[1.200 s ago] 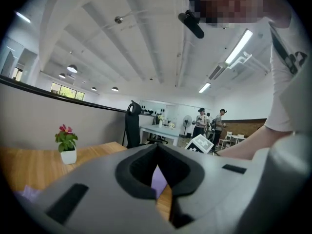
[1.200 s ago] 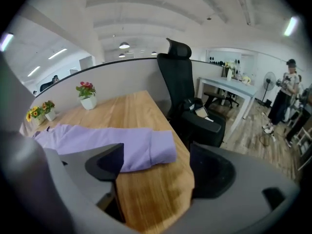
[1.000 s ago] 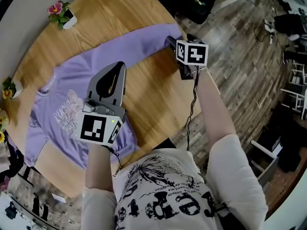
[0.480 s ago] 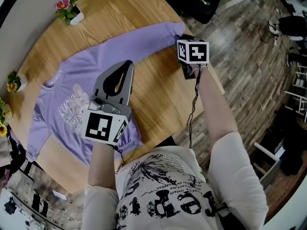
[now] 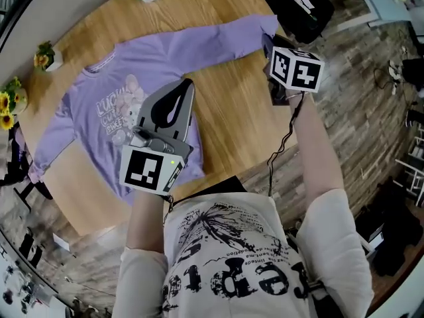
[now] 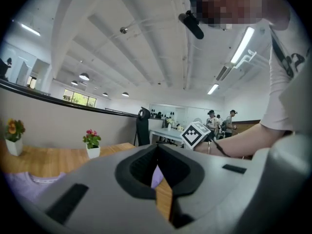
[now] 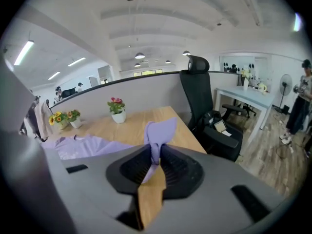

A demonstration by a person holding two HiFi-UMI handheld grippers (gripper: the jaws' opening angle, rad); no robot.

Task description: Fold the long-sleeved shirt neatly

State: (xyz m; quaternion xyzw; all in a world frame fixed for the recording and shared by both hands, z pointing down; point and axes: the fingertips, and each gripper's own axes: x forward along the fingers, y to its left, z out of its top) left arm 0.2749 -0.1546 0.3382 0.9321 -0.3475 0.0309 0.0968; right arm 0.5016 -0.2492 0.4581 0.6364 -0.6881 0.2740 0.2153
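Your right gripper has just been closing its jaws and now pinches the cuff of the lilac long-sleeved shirt, holding it clear of the round wooden table. The shirt's body lies flat there. Your left gripper has its jaws together and empty, so the sleeve fold looks ready to begin.

The right gripper pinched the purple sleeve of the long-sleeved shirt — its jaws had just been closing, and the cloth stood bunched between them, its end poking up above. The rest of the shirt lay flat toward the left edge of the wooden table. A pot of pink flowers stood at the far edge, with two more pots near the far left corner. Beyond the far right corner — a black office chair and a white desk.
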